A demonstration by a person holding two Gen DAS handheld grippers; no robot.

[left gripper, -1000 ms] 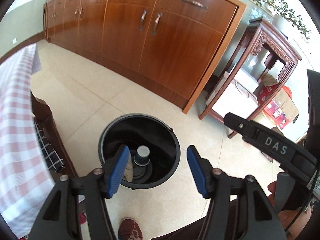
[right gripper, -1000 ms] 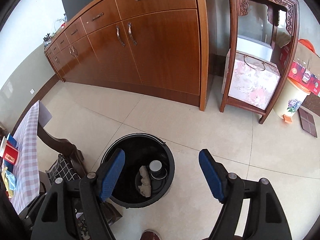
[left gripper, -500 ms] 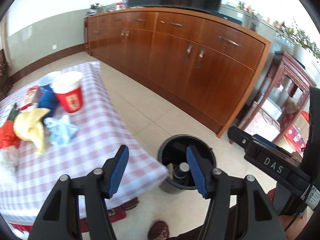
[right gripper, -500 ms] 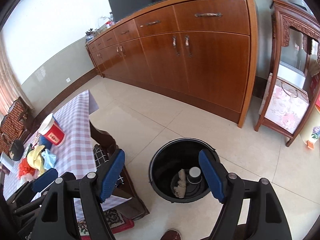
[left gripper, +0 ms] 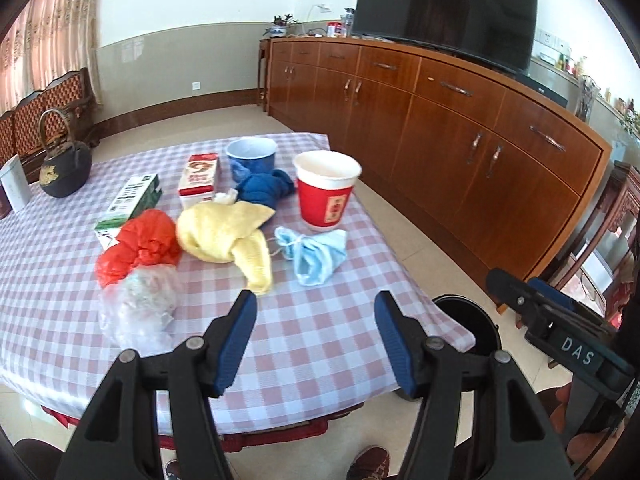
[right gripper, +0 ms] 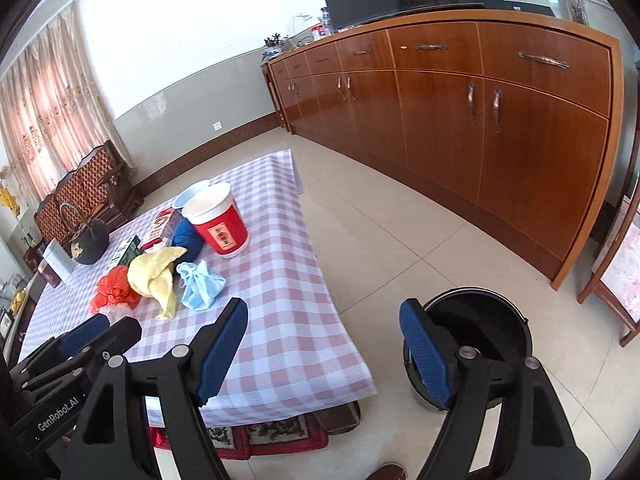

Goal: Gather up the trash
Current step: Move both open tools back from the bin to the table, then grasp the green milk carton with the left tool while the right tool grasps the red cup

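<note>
Trash lies on the checked table (left gripper: 328, 344): a red paper cup (left gripper: 326, 188), a light blue mask (left gripper: 316, 254), a yellow cloth (left gripper: 228, 236), a blue cloth (left gripper: 266, 188), a red bag (left gripper: 140, 246), a clear bag (left gripper: 138, 304), two cartons (left gripper: 199, 176) and a blue bowl (left gripper: 251, 156). My left gripper (left gripper: 314, 338) is open and empty above the table's near edge. My right gripper (right gripper: 324, 352) is open and empty, between the table (right gripper: 280, 280) and the black bin (right gripper: 480, 320) on the floor. The bin's rim shows in the left wrist view (left gripper: 468, 312).
A black kettle (left gripper: 64, 164) stands at the table's far left. A long wooden cabinet (left gripper: 460, 128) with a TV (left gripper: 444, 8) runs along the right wall. Tiled floor (right gripper: 400, 232) lies between table and cabinet. A red rug (right gripper: 260, 436) lies under the table.
Both grippers have swung up and left from over the bin to face the table. The bin now sits low on the right. Both stay open and empty.
</note>
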